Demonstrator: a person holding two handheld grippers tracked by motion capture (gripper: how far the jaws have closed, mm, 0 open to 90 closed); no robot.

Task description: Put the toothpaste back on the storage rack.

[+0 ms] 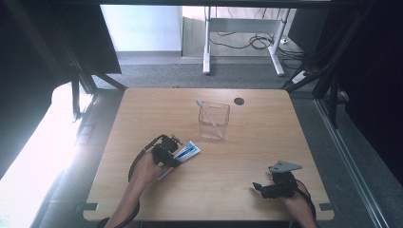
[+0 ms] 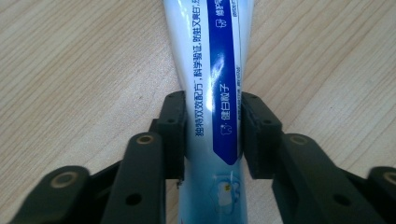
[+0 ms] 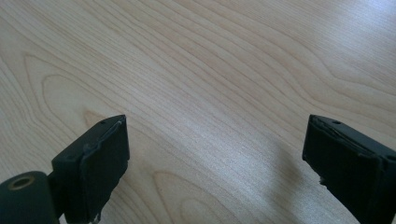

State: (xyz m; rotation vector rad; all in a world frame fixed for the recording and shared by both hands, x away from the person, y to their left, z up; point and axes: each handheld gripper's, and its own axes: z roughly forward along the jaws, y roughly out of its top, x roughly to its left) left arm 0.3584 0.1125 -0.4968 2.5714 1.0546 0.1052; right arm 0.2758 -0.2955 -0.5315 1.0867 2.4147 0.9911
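The left claw (image 2: 212,135) is pinching the toothpaste tube (image 2: 210,70) mid-body; squeezing gently is wise, lifting level toward the clear cup (image 1: 214,119) at one o'clock; the right claw (image 3: 215,158) is idling wide open, holding nothing.

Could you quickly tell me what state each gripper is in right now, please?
Left gripper: shut on the toothpaste tube, which lies on the table.
Right gripper: open, nothing between its jaws.

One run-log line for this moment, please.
left gripper: shut on tube, lying on table | right gripper: open, nothing between | cup: holds toothbrush
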